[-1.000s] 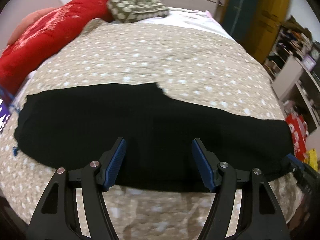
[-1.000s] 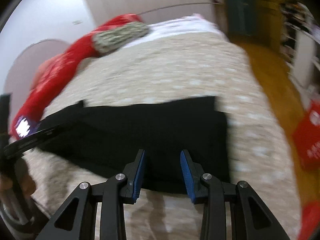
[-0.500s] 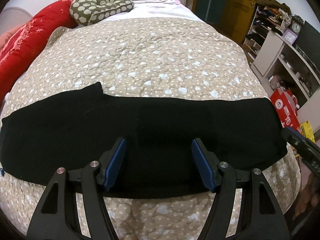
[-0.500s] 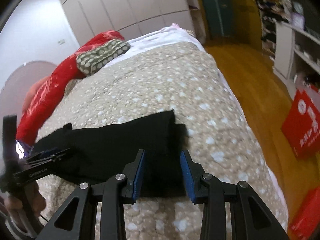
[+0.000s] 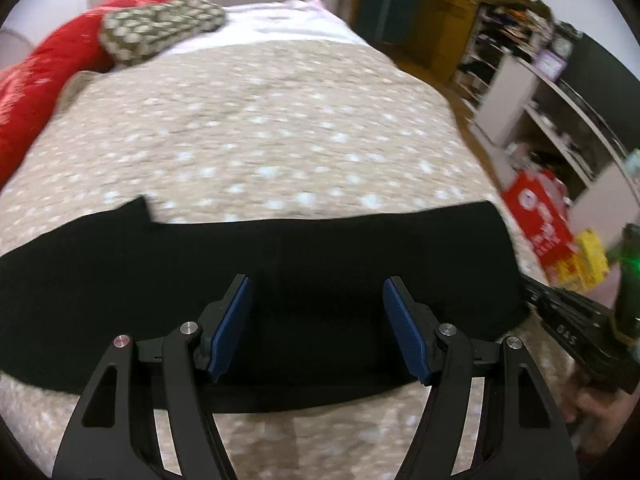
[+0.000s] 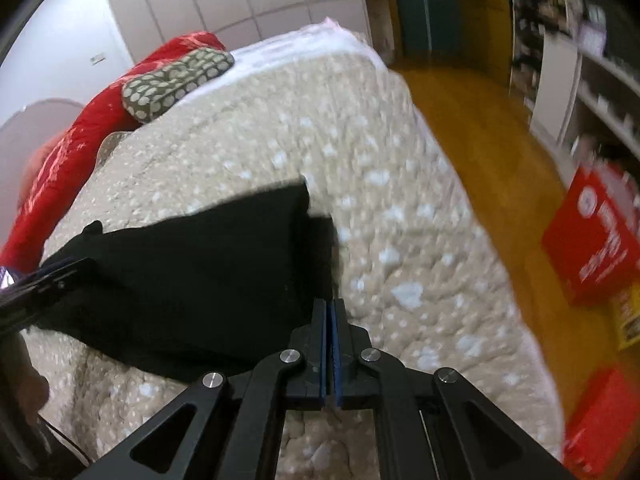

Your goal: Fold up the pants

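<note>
Black pants (image 5: 280, 272) lie flat in a long band across the near part of a beige dotted bed cover (image 5: 260, 128). My left gripper (image 5: 316, 328) is open, its blue pads over the pants' near edge, holding nothing. My right gripper (image 6: 329, 344) is shut at the right end of the pants (image 6: 192, 272), by the near corner; whether cloth is pinched between the pads I cannot tell. The right gripper's body shows at the right edge of the left wrist view (image 5: 580, 336).
A red quilt (image 5: 52, 76) and a green dotted pillow (image 5: 160, 28) lie at the far left of the bed. Beyond the bed's right edge are wood floor (image 6: 492, 128), red boxes (image 6: 596, 232) and shelving (image 5: 540, 92).
My right gripper has shut and moved to the pants' right end. My left gripper stays open and has shifted slightly over the pants' near edge.
</note>
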Motion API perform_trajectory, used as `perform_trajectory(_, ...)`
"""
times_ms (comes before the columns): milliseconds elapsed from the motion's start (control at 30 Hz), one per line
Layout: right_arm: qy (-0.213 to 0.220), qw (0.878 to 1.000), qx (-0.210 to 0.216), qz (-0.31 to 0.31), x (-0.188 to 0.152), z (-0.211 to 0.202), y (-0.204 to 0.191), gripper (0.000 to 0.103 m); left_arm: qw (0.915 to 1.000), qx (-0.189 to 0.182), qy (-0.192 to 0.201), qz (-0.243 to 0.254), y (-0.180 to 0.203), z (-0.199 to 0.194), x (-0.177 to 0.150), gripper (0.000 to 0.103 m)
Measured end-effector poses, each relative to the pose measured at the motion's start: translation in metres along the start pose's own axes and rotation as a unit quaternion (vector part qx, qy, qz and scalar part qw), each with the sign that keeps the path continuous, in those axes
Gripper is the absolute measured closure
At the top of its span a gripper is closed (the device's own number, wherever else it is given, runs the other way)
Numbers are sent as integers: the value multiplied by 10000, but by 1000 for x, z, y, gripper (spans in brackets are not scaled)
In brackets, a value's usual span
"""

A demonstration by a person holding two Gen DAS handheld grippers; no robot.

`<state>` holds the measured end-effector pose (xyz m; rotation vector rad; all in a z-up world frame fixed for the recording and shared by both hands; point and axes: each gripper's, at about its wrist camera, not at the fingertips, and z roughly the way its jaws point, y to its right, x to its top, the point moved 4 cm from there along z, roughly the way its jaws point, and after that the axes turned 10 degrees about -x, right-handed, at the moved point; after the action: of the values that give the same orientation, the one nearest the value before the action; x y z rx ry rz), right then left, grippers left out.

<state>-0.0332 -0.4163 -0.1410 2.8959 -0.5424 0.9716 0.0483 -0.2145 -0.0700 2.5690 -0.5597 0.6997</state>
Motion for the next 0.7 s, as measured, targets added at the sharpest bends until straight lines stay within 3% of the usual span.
perform_trajectory(100,223,9983,385,369,0,-16,12,99,9994,-280,-96,195,18,8,10,35)
perform_trajectory(133,236,9977,465,436,-1,-20,15,89,9991,-311,-119,250,24,11,13,34)
perform_trajectory(167,243,9972,507,484,-3,-25,17,67,9988,-337,-128,316,30,15,17,31)
perform_trajectory(200,252,9970,528,516,-6,-28,18,56,9984,-383,-123,404,38,19,20,27)
perform_trajectory(233,258,9964,594,550,-9,-30,18,52,9976,-460,-116,503,46,24,24,25)
perform_trajectory(367,188,9942,934,510,-21,-32,14,52,9925,-803,-423,818,73,53,35,25)
perform_trajectory(700,235,9908,1184,616,-28,-15,11,51,9860,-929,-993,969,107,109,53,25)
